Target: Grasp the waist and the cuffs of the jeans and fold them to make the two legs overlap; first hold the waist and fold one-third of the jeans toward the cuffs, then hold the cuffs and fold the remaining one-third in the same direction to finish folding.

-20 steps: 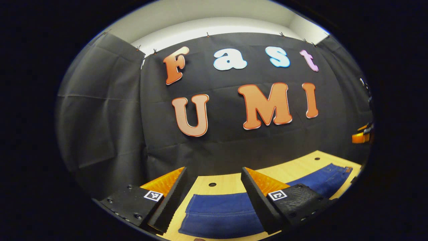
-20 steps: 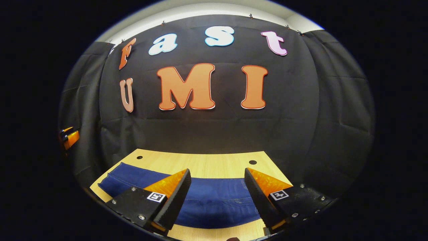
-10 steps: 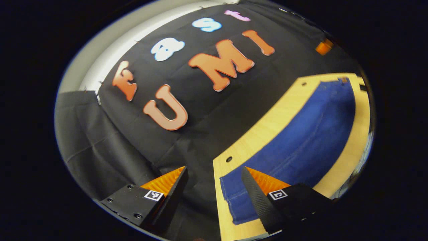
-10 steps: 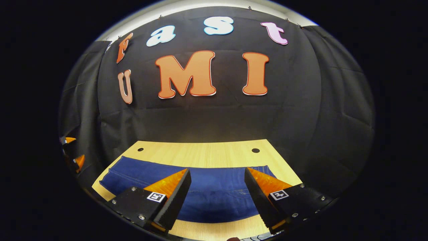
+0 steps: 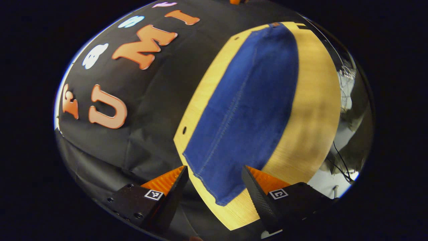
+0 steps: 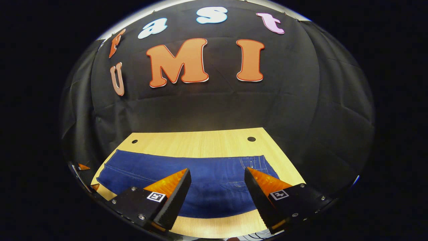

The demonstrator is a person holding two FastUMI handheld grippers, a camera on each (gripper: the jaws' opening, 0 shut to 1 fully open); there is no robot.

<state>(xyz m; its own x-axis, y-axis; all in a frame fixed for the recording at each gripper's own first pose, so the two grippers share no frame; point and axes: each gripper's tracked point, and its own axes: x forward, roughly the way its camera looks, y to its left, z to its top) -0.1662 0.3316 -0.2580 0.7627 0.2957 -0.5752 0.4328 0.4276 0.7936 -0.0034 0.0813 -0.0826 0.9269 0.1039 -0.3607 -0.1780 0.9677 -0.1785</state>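
Note:
Dark blue jeans (image 6: 200, 184) lie flat across the wooden table (image 6: 200, 144), waist with belt loops and pocket stitching at the right (image 6: 255, 164), cuffs at the left. My right gripper (image 6: 217, 190) hovers open over the jeans near the waist, nothing between its fingers. In the left gripper view the jeans (image 5: 247, 107) run lengthwise away from me, the cuff hem (image 5: 207, 184) nearest. My left gripper (image 5: 214, 187) is open and rolled sideways above that cuff end. Its fingertips (image 6: 83, 166) peek in at the left edge of the right gripper view.
Black cloth walls close in the table's far and side edges. Round holes (image 6: 251, 139) mark the table's back corners. A bare strip of table (image 5: 314, 100) runs along the jeans' near side. Past that edge are cables and pale floor (image 5: 344, 83).
The left gripper has swung and rolled hard, going from facing the wall to looking along the jeans from the cuff end. The right gripper tipped down slightly. Both stayed open.

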